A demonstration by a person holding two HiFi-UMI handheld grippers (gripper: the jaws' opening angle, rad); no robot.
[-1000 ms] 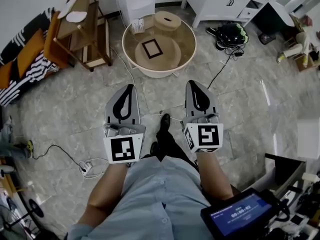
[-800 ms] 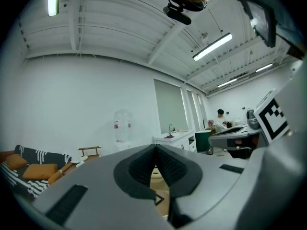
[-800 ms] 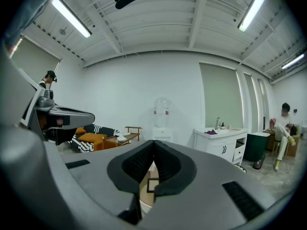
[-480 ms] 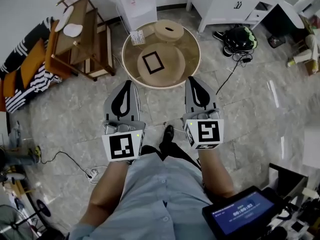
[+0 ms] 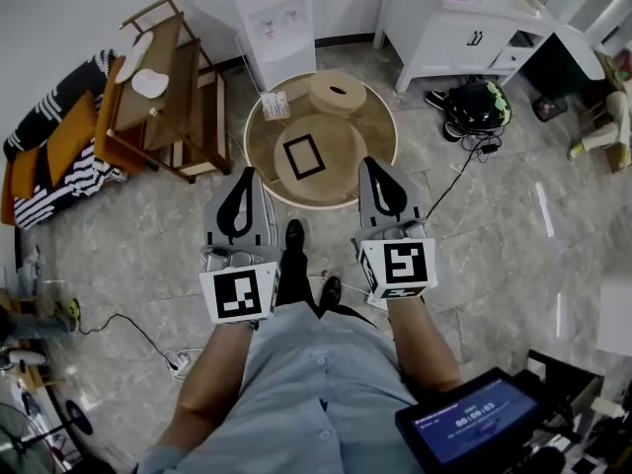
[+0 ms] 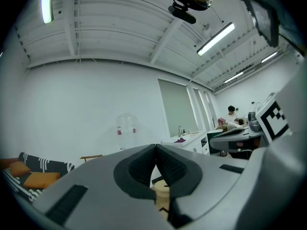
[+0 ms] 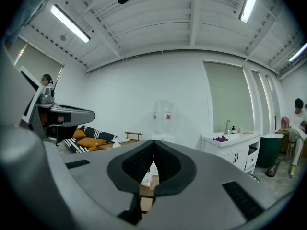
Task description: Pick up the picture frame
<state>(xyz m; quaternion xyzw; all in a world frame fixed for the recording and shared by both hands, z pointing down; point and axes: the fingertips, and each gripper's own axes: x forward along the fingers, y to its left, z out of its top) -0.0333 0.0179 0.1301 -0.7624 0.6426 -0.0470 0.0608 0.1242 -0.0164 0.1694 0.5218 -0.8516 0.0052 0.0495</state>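
Step in hand, as we judge it: approach. Picture frame [image 5: 303, 156]: black-edged, lying flat near the centre of the round counter [image 5: 394, 134]. Left claw [image 5: 246, 174] and right claw [image 5: 373, 164]: both clenched on nothing, held at the counter's near rim, short of the frame. Next, we reckon: release one claw and lower it over a frame edge.

You wear a light blue buttoned shirt [image 5: 318, 383], dark trousers [image 5: 299, 282] and black shoes [image 5: 293, 233]. Your left gripper [image 5: 249, 174] and right gripper [image 5: 374, 163] have grey tapering shells, each marked on top with a black teardrop outline. Black ribbed pads [image 6: 141, 169] line the jaws. Each gripper carries a white cube [image 5: 238, 295] printed with black square markers.
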